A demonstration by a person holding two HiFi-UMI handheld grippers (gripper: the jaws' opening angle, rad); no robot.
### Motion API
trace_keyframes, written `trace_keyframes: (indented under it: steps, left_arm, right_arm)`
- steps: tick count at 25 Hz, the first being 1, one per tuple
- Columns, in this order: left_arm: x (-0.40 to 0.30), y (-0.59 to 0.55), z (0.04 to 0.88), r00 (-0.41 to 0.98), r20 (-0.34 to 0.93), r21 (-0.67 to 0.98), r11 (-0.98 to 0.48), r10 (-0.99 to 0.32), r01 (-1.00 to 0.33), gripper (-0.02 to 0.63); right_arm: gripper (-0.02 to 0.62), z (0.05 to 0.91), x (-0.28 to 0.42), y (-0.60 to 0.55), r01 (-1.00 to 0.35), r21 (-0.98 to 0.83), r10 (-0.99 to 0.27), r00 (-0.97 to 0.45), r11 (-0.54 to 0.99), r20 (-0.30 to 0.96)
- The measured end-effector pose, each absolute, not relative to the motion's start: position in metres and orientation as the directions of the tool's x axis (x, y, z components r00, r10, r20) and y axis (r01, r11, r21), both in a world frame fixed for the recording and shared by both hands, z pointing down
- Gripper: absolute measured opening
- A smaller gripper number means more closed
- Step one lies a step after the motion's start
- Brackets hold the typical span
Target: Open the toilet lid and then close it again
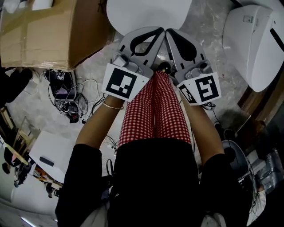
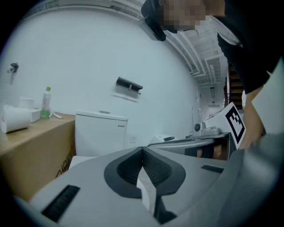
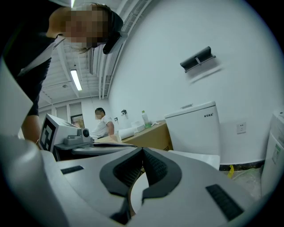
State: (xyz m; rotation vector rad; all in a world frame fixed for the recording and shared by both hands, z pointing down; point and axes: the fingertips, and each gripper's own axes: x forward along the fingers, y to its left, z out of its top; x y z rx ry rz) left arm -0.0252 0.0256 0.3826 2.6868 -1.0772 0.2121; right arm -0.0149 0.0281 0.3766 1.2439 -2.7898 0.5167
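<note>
Pointing at toilet lid (image 1: 148,13) close ahead: left gripper (image 1: 159,30), right gripper (image 1: 169,31), jaws pressed together.

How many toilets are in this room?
2. The first toilet sits straight ahead, top middle of the head view; the second toilet stands at that view's right edge. Others may be hidden outside the pictures.

Toilet lid (image 1: 148,13) — cut off by the head view's top edge.
</note>
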Motion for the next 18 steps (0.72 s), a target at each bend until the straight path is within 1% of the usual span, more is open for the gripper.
trace_keyframes:
  steps: [7, 12, 18]
  left_arm:
    - [-0.029, 0.025, 0.356, 0.711, 0.216, 0.154, -0.696, -0.669, -0.701, 0.008]
    - [-0.025, 0.025, 0.334, 0.713, 0.212, 0.111, -0.708, -0.669, -0.697, 0.008]
    - [-0.017, 0.017, 0.303, 0.724, 0.199, 0.118, -0.717, -0.660, -0.687, 0.008]
  right_arm:
    - [0.020, 0.351, -0.018, 0.028, -0.723, -0.286, -0.716, -0.682, 0.629, 0.149]
    - [0.019, 0.330, -0.014, 0.027, -0.713, -0.285, -0.712, -0.691, 0.641, 0.128]
    - [0.018, 0.297, -0.006, 0.018, -0.721, -0.269, -0.723, -0.682, 0.639, 0.113]
